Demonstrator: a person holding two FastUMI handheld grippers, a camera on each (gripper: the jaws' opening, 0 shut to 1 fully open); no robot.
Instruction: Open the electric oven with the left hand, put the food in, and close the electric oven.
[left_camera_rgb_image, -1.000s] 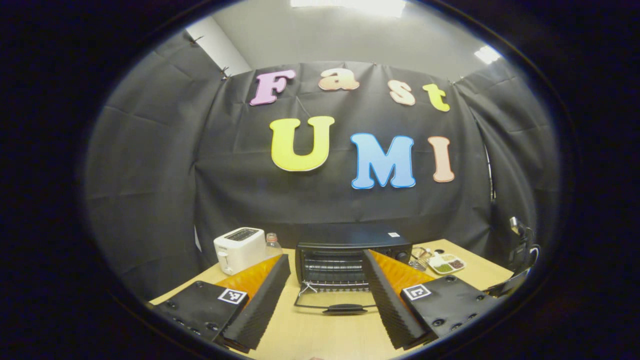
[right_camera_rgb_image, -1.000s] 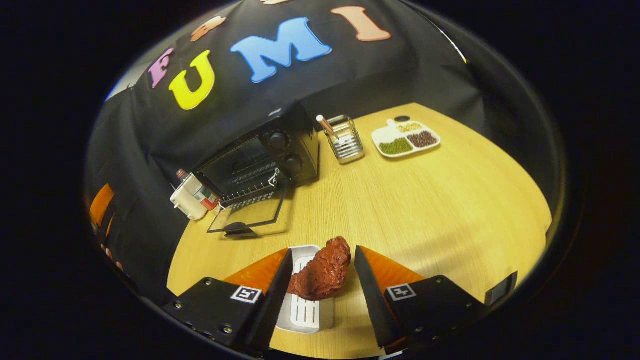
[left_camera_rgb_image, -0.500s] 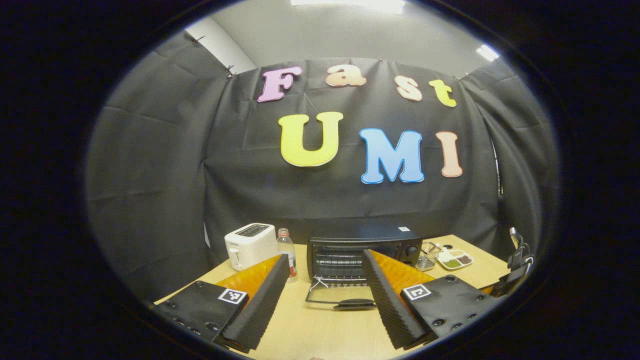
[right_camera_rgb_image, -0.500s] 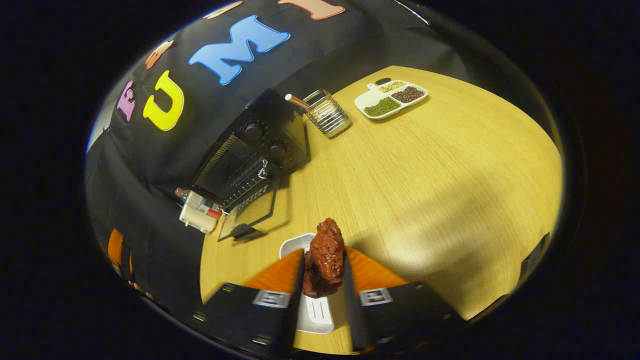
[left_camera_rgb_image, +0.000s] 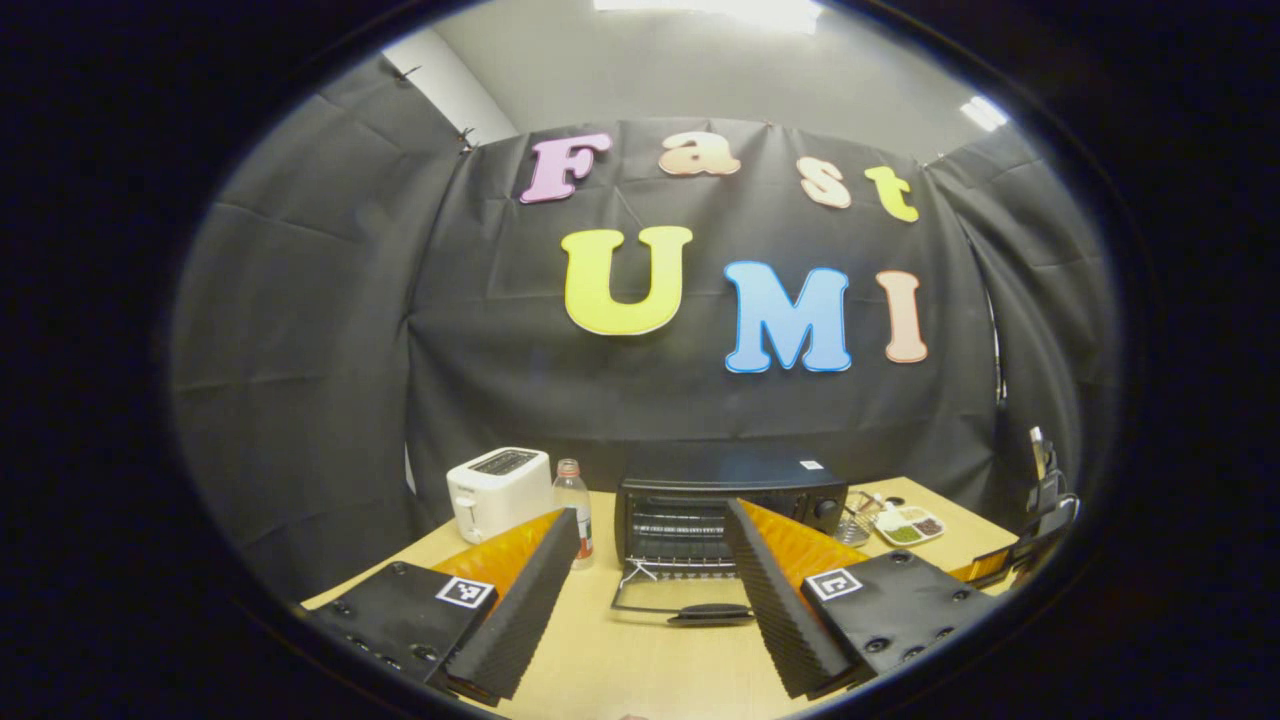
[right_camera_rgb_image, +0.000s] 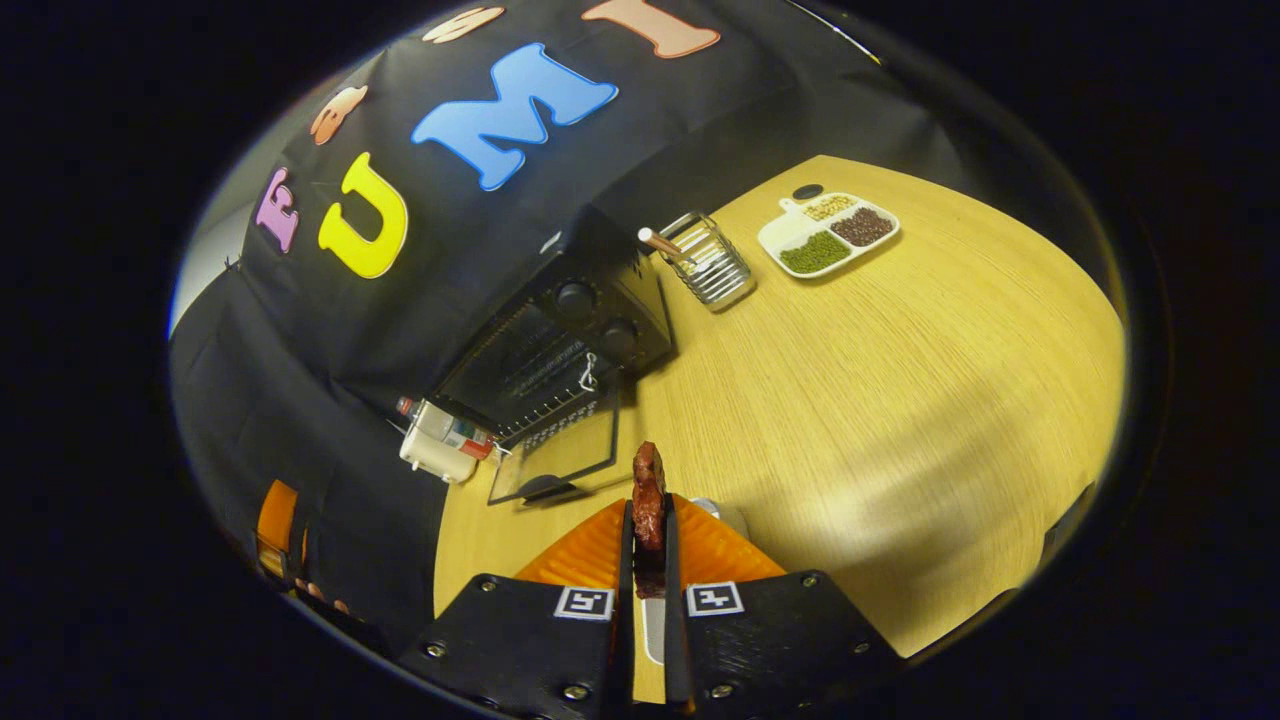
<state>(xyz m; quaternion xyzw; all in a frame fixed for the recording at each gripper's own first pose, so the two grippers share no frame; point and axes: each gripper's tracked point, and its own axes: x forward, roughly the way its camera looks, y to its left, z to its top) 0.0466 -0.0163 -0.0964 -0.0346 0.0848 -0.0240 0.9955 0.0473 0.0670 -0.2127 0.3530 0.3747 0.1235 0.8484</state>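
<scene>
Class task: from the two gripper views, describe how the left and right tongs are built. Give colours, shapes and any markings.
Both look alike. The left tongs have two long wedge-shaped fingers with black ribbed pads on the inner faces and orange outer sides. Each finger sits on a black base plate with round screw heads and a small square black-and-white marker tag. The right tongs show the same orange fingers, black plates and tags.

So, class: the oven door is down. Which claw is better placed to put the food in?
The right claw: it is shut on the meat, with the open oven ahead. The left claw is open and empty.
</scene>
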